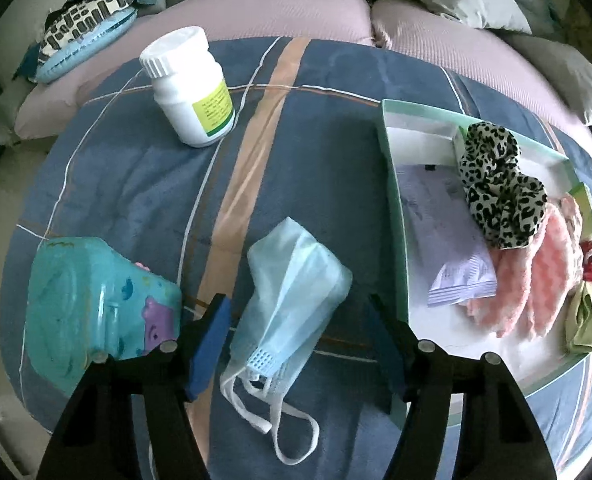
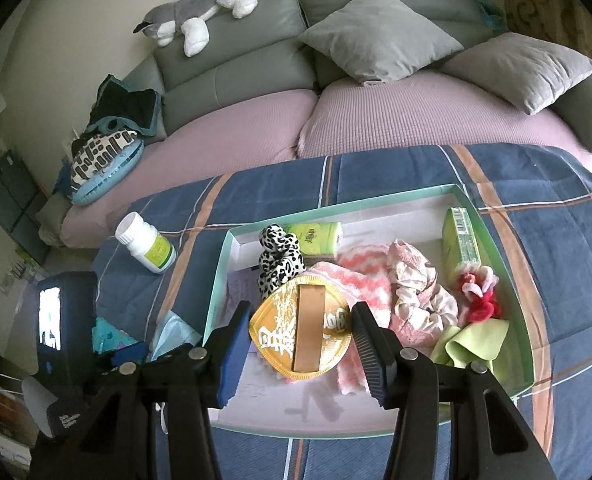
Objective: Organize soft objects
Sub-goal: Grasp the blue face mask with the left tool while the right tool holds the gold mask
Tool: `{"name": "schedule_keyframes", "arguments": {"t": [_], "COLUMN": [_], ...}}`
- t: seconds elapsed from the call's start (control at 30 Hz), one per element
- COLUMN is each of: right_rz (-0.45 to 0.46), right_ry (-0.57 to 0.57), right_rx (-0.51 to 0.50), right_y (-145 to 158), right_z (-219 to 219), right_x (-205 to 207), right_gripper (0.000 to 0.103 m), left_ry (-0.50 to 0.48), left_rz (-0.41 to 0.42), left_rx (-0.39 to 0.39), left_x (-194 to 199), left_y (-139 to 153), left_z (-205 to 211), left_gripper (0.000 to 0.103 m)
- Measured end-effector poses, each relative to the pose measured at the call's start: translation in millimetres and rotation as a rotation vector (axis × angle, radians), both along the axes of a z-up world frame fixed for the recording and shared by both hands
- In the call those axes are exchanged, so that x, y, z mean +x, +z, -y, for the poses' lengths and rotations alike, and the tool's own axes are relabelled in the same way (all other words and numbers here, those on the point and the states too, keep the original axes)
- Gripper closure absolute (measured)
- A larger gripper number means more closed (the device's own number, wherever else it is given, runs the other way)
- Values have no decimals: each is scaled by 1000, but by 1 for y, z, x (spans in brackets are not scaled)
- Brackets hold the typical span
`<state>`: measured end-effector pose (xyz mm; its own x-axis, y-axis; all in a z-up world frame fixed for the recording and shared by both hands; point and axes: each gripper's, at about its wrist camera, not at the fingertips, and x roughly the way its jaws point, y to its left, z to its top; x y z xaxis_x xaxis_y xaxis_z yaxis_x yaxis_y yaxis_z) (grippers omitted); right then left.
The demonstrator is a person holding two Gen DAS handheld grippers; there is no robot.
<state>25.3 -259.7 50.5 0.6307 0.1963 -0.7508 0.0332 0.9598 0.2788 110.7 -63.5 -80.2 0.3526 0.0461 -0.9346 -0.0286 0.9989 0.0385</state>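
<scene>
Between the spread jaws of the left gripper (image 1: 299,344) lies a crumpled pale-blue face mask (image 1: 292,280) on the blue plaid desk (image 1: 136,184), neither pad touching it; a teal wipes pack (image 1: 92,300) sits just left. Rightward, the right gripper (image 2: 299,344) pinches a round gold-foil packet (image 2: 301,332) above the mint-rimmed cardboard tray (image 2: 491,236) holding a leopard-print scrunchie (image 2: 278,258).
</scene>
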Motion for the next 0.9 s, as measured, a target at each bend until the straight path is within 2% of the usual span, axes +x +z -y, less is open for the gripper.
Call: {"name": "schedule_keyframes", "arguments": {"t": [0.27,0.4,0.6,0.67,0.8,0.9], "right_rz": [-4,-9,-15,-17,-22,-26], "right_ry": [0,2,1,1,-6,-12], "right_rx": [3,2,0,0,-2,-3], "right_y": [-1,-1,-4,-5,-6,-6], "right_z": [-1,-2,-4,-4,-3,-2], "right_x": [1,1,1,1,1,2], "right_gripper": [50,50,50,50,50,50], "left_ry": [12,21,19,22,27,37], "left_rz": [-38,-62,-50,-46,-43,-35], "left_rx": [-29,-47,-43,-48,-73,-92], "left_x": [5,9,7,7,4,2], "left_y": [-16,-27,-29,-31,-26,-22], "left_z": [-5,-7,-5,-7,-11,-17], "left_gripper": [47,47,49,56,61,70]}}
